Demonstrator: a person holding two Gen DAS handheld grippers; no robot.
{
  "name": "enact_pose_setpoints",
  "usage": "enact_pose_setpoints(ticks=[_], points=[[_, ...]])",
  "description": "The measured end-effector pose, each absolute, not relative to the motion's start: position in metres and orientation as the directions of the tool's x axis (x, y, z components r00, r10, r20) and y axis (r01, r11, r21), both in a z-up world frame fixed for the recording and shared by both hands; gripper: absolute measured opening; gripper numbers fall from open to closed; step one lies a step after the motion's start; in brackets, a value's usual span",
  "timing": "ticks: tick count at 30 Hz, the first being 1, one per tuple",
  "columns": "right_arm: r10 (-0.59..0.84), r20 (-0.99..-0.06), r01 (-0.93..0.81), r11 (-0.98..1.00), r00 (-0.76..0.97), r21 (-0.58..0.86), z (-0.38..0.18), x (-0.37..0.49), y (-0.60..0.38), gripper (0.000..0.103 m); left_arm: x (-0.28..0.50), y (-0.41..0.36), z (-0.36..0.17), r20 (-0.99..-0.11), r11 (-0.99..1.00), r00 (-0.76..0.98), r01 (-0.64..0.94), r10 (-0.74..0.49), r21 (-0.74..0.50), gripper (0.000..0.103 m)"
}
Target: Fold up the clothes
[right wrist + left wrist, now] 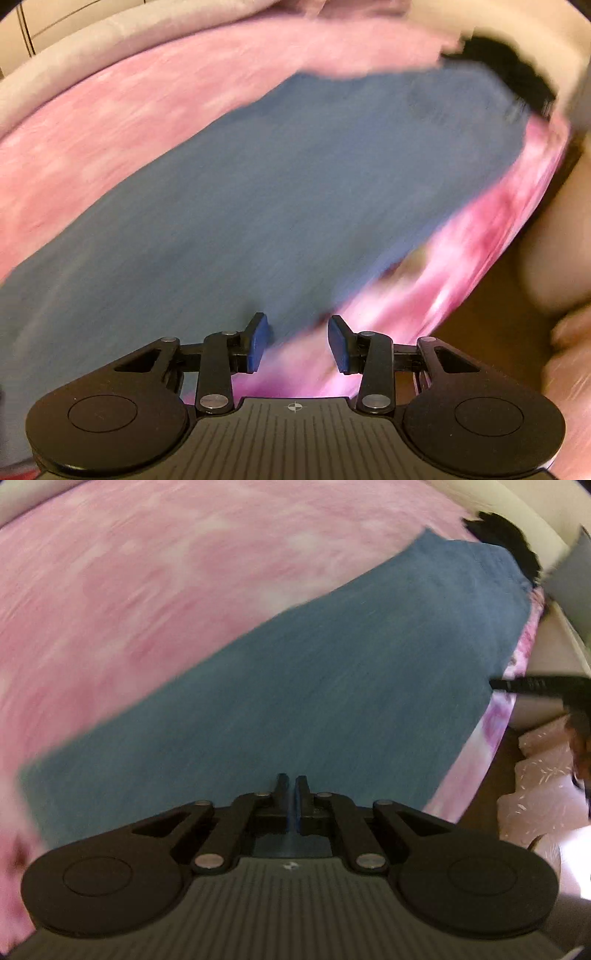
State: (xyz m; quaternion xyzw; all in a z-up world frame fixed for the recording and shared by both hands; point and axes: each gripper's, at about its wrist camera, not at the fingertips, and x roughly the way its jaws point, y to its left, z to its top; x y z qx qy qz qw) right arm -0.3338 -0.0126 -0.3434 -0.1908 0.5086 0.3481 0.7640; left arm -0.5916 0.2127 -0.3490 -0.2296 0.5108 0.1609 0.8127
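A blue garment (332, 672) lies spread flat on a pink tie-dye bed cover (147, 590), running diagonally from lower left to upper right. My left gripper (292, 786) sits at its near edge with the fingers pressed together, and blue cloth runs in between them. In the right wrist view the same blue garment (258, 192) fills the middle. My right gripper (298, 332) hovers open over its near edge, where blue cloth meets the pink cover (461, 258). Nothing lies between its blue pads (258, 341). Both views are motion-blurred.
A black garment (509, 542) (509, 70) lies at the far end of the blue one. The bed's edge drops off at the right to a brown floor (491, 332). Pale pink bundles (543, 775) lie there. A black bar (535, 685) pokes in from the right.
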Motion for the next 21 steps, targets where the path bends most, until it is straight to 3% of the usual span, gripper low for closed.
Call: enact_pose_setpoints(ticks=[3,6,13,21], points=[[0.301,-0.939,-0.786,0.615,0.163,0.061,-0.346,-0.387,-0.017,0.044,-0.606,0.202,-0.335,-0.908,0.850,0.417,-0.490,0.037,-0.191,0.002],[0.309,-0.949,-0.760,0.630,0.060,0.157,-0.339,-0.406,-0.029,0.044,-0.619,0.191,-0.322,-0.912,0.858,0.407,-0.484,0.046,-0.173,0.002],[0.380,-0.909,-0.498,0.829,0.171,0.253,-0.279,-0.403,-0.099,0.045,-0.652,0.165,-0.290,-0.920,0.874,0.385,-0.469,0.069,-0.130,0.011],[0.474,-0.844,-0.279,0.871,0.253,0.405,-0.221,-0.455,-0.162,0.044,-0.690,0.175,-0.248,-0.920,0.882,0.384,-0.456,0.075,-0.119,0.011]])
